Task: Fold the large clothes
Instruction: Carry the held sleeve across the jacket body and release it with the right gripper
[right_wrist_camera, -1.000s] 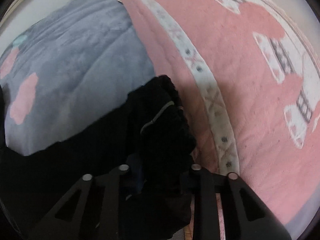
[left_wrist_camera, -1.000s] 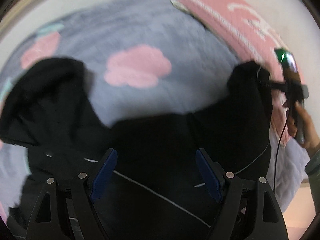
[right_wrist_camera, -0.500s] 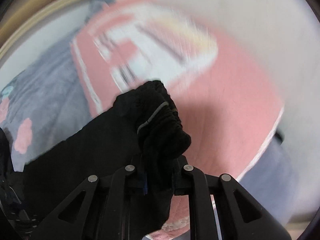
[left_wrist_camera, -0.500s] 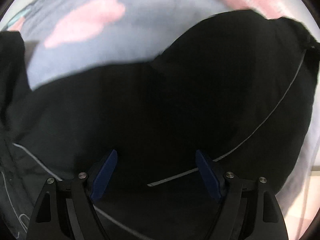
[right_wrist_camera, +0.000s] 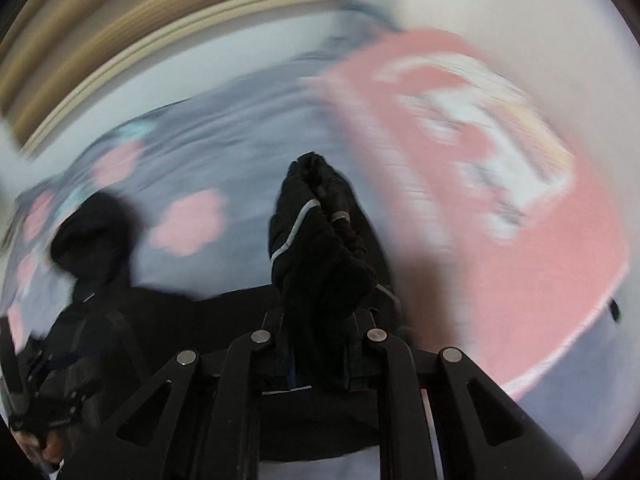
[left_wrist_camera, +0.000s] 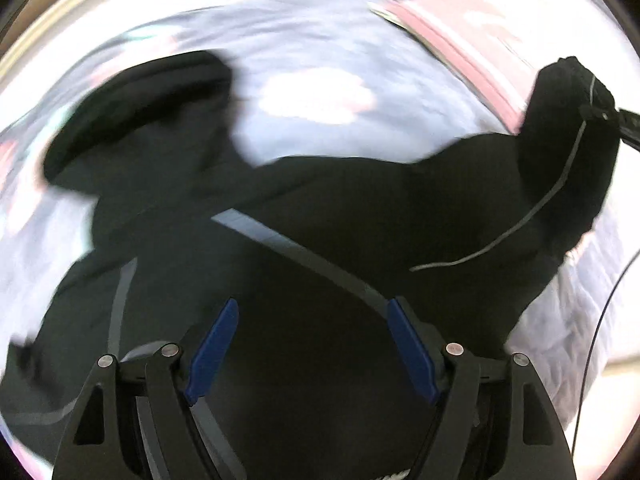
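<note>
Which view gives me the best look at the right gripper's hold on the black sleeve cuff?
The right wrist view: the right gripper is shut on the black sleeve cuff, bunched straight ahead. The left wrist view shows that cuff only at its right edge, small.

A bedroom in a home: a bed (left_wrist_camera: 568, 320) covered by a grey-blue quilt (left_wrist_camera: 320, 60) with pink cloud shapes, a pink patterned blanket (right_wrist_camera: 520, 240) laid over one side, and pale walls (right_wrist_camera: 500, 0) with wooden trim (right_wrist_camera: 120, 40) behind.

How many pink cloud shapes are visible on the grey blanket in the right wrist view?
5 at least: one large cloud near the middle, one above it, three along the left edge. The black garment may hide more.
</note>
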